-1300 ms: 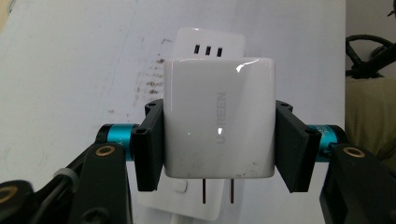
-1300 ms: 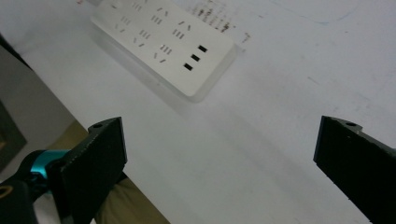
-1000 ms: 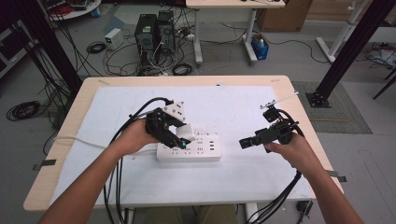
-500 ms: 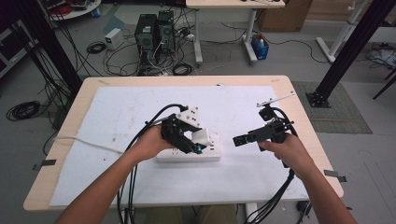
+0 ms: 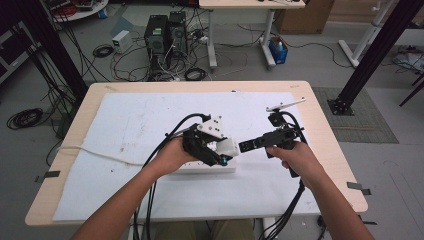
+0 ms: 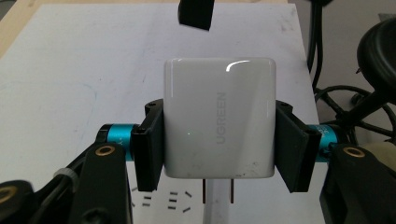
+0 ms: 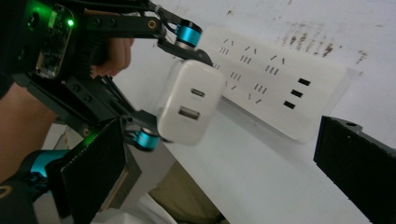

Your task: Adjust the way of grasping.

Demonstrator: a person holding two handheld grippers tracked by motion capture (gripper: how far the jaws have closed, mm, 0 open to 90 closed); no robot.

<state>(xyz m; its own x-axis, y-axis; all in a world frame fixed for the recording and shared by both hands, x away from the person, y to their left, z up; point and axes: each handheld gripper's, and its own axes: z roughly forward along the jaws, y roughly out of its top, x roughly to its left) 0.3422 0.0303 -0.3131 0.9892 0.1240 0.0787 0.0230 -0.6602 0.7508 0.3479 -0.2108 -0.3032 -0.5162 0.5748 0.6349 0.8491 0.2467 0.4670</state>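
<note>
UGREEN wall charger (image 6: 218, 119), white and square, sits pinched between the two black jaws of the left gripper (image 6: 219, 140), one pad pressed flat on each side, its two metal prongs pointing down over the white power strip (image 7: 275, 93) lying on the counter (image 5: 320, 100). From the right gripper view the charger's face shows a USB-C port above a USB-A port, held clear just above the strip's near-left end. The right gripper (image 5: 246, 146) hovers just right of the charger with its jaws spread wide, touching nothing. A white sheet (image 5: 130, 120) covers the counter beneath.
</note>
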